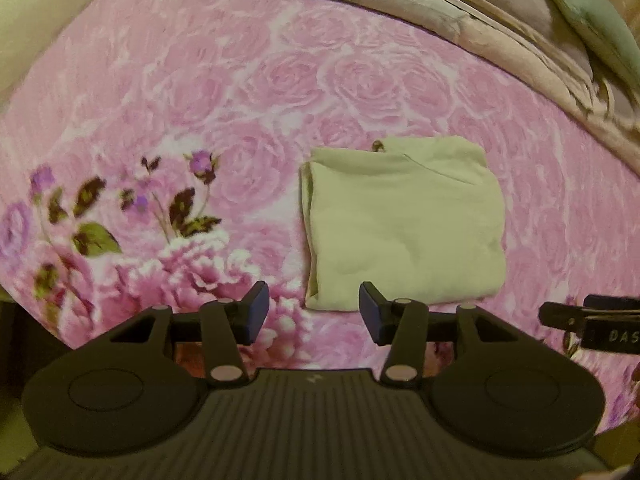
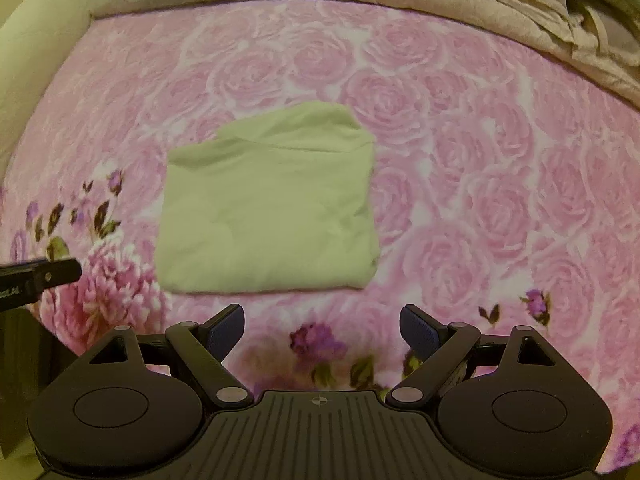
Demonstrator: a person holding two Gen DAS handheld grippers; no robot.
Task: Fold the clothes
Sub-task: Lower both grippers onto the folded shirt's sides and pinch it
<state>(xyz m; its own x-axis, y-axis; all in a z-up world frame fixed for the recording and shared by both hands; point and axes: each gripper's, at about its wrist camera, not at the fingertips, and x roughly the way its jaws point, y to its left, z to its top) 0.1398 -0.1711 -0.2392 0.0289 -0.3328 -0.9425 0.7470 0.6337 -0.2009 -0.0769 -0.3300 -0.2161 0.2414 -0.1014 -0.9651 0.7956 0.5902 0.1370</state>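
Closest in, the left gripper (image 1: 314, 314) hangs just short of the near edge, its blue pads spread apart and holding nothing. The right gripper (image 2: 322, 330) does the same, jaws wide and empty, set back over the floral print. Both hover clear, probably so the bundle sits undisturbed. Just beyond them lies the pale green garment (image 2: 266, 204), folded into a compact, roughly square packet flat on the pink rose bedsheet (image 2: 480, 184), layered edges stacked along its left side in the left wrist view. That is how the task wants it lying. Farther back, a rumpled beige quilt (image 2: 460, 12) is heaped along the bed's far edge.
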